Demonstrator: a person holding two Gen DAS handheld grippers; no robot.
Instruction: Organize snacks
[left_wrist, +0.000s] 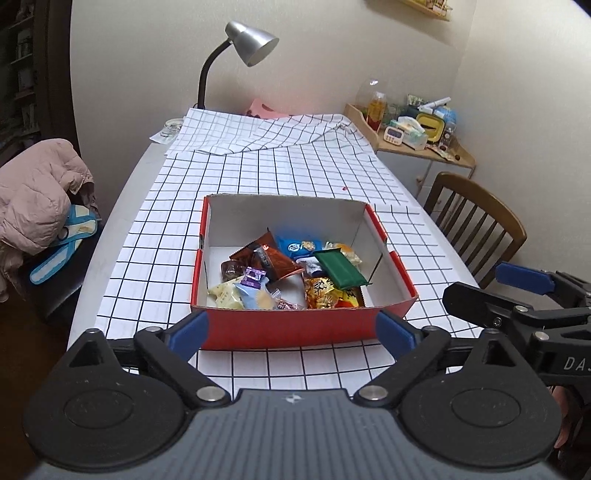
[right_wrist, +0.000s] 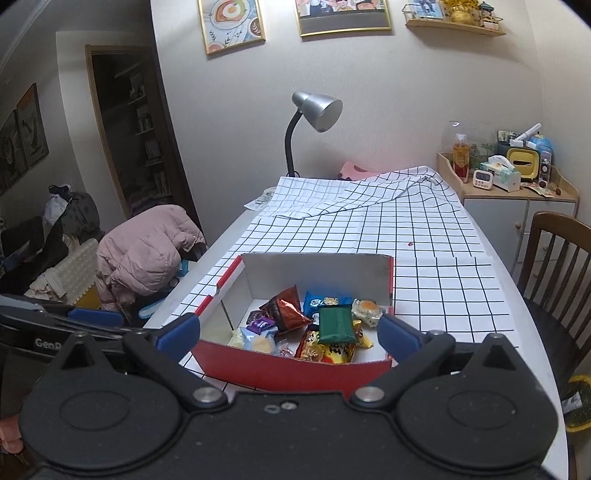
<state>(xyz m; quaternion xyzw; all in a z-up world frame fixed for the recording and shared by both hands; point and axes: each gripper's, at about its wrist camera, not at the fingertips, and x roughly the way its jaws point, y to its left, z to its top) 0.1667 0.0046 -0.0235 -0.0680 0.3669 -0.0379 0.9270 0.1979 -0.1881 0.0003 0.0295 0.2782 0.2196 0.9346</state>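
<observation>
Red box (left_wrist: 295, 325) w/ white inside sat on checked cloth (left_wrist: 258, 177) over worktop (left_wrist: 122, 206), near front edge. Held a heap of wrapped snacks: green packet (left_wrist: 341, 267) lay on top toward right side, brown foil packet (left_wrist: 273, 258) at centre, blue packet (left_wrist: 299, 246) behind it, purple sweet (left_wrist: 253, 277) and pale yellow pack (left_wrist: 225, 293) at front left, orange-yellow bag (left_wrist: 323, 293) at front right.

Left tool (left_wrist: 291, 328) hung low just before box's near wall, blue pads wide apart, gripped nothing. Right tool (right_wrist: 290, 330) likewise spread wide & empty, pads at either side of box's near wall in own view; whether touching, couldn't tell. Seen from left cam, right tool (left_wrist: 517, 291) sat off to right of box, above worktop.

Grey desk lamp (left_wrist: 251, 44) stood at far end of worktop. Wooden chair (left_wrist: 476, 221) at right side, pink jacket (left_wrist: 37, 192) on seat at left. Side cabinet (right_wrist: 517, 206) w/ clutter in far right corner.
</observation>
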